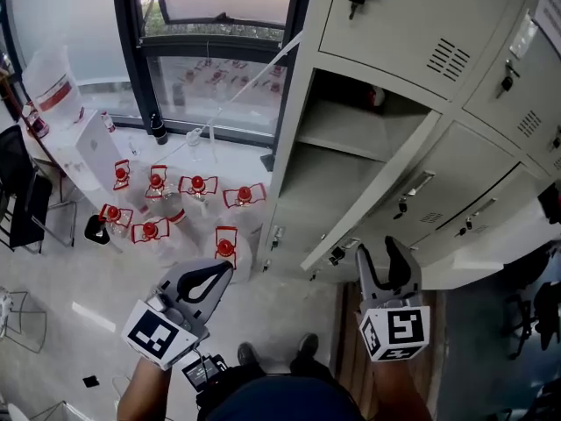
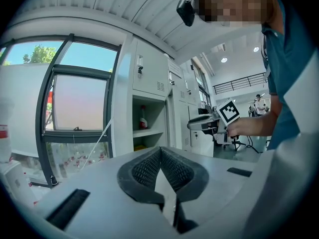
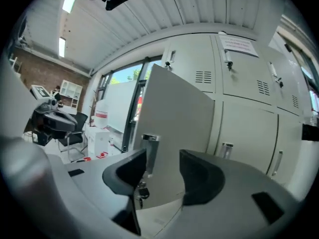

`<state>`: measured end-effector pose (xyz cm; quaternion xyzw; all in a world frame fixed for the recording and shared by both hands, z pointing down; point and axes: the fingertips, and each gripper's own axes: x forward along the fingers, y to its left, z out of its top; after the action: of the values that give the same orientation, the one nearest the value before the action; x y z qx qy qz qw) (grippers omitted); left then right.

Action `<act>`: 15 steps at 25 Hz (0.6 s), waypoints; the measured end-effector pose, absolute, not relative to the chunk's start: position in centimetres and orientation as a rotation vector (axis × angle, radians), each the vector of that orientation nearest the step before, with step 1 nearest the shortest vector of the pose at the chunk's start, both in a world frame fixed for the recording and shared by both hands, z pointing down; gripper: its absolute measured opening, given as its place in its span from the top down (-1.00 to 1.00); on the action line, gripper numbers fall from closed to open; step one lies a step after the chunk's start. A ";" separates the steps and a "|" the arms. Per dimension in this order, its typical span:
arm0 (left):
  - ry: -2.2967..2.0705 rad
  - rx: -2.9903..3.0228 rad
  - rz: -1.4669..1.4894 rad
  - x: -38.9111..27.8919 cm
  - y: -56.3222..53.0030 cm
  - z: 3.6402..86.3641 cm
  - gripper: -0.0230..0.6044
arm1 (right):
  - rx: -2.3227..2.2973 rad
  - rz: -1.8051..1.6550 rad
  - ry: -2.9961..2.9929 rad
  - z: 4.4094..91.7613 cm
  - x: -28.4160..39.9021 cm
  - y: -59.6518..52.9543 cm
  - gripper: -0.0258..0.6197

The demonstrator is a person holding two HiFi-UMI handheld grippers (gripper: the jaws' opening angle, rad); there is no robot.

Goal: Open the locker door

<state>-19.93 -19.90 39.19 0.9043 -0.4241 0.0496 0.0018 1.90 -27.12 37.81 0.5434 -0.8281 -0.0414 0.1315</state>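
The grey locker door (image 1: 377,191) stands swung out from the cabinet, baring a compartment with a shelf (image 1: 337,147). My right gripper (image 1: 378,246) is open just below the door's free edge, close to its metal handle (image 1: 342,253). In the right gripper view the door (image 3: 179,118) fills the middle. Its handle (image 3: 150,151), with keys (image 3: 142,190) hanging under it, shows in the gap of the right gripper (image 3: 164,161) by the left jaw, and no pad presses on it. My left gripper (image 1: 226,268) is shut and empty, away from the lockers. The left gripper (image 2: 160,151) faces the open compartment (image 2: 148,133), which holds a red-capped bottle (image 2: 143,118).
Closed locker doors (image 1: 412,16) with keys surround the open one. Several red-capped items (image 1: 197,185) lie on the floor by the window (image 1: 215,77). A black chair (image 1: 22,191) and a white box (image 1: 96,152) stand at the left. The person's feet (image 1: 276,351) are below.
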 end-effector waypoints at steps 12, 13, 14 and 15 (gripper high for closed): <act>-1.306 2.860 0.161 -18.7 -18.5 38.3 0.87 | 1.511 -0.076 -2.403 39.9 -2.0 -28.9 0.18; -1.313 2.856 0.162 -19.0 -18.4 38.3 0.87 | 1.518 -0.073 -2.400 39.8 -1.7 -28.6 0.18; -1.317 2.852 0.163 -19.2 -18.4 38.4 0.87 | 1.530 -0.069 -2.398 39.8 -1.2 -28.3 0.18; -1.318 2.851 0.163 -19.4 -18.5 38.5 0.87 | 1.544 -0.065 -2.396 39.8 -0.7 -28.0 0.18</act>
<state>-19.39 -18.48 38.47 0.9064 -0.4192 0.0518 -0.0017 -0.74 -28.03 39.85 0.5360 -0.8314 -0.0224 0.1448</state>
